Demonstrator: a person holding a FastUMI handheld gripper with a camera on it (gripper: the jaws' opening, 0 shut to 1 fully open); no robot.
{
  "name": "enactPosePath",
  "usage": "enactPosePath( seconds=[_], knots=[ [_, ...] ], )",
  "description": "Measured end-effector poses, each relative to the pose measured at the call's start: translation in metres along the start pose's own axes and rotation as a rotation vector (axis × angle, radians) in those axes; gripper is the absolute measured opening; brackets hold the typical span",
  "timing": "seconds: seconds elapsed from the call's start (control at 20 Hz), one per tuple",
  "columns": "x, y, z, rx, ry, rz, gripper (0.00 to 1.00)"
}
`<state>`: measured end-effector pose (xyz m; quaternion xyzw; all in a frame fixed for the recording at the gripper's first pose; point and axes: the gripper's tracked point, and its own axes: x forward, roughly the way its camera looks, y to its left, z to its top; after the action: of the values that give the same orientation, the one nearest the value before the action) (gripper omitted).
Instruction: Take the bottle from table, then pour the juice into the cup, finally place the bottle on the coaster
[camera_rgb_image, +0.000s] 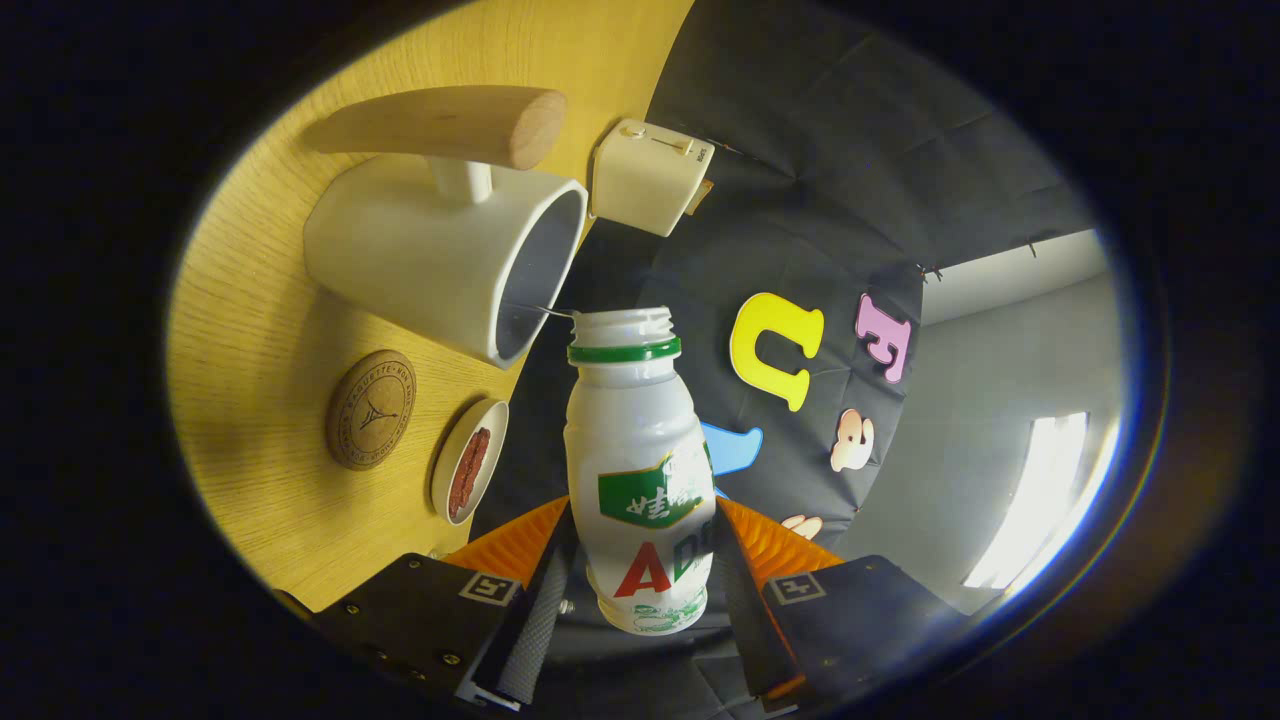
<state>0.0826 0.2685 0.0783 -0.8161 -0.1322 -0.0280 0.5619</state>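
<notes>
The tool (640, 560) is gripping the uncapped bottle (640, 460) between both fingers. The bottle's mouth is sitting at the rim of the cup (430, 250), just ahead. The coaster (371, 409) is lying on the tabletop (250, 330) beside a small dish (468, 460).

Wooden table (270, 330) bears cup (430, 250), coaster (370, 408), dish (468, 460) (white box (645, 178) beyond).

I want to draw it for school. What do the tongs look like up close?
The tongs have two flat, blocky arms that spread apart like a V. Each arm carries a small square black-and-white marker on top, and little screws dot one arm. The inner faces that do the grabbing are ribbed with fine ridges.
</notes>
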Motion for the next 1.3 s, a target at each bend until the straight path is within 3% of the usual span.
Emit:
enactPosePath(
  seconds=[0.75, 1.3],
  knots=[
    [0.001, -0.006, 0.002, -0.027, -0.019, -0.017, 0.75],
    [0.001, 0.021, -0.023, 0.391, 0.034, 0.142, 0.75]
  ],
)
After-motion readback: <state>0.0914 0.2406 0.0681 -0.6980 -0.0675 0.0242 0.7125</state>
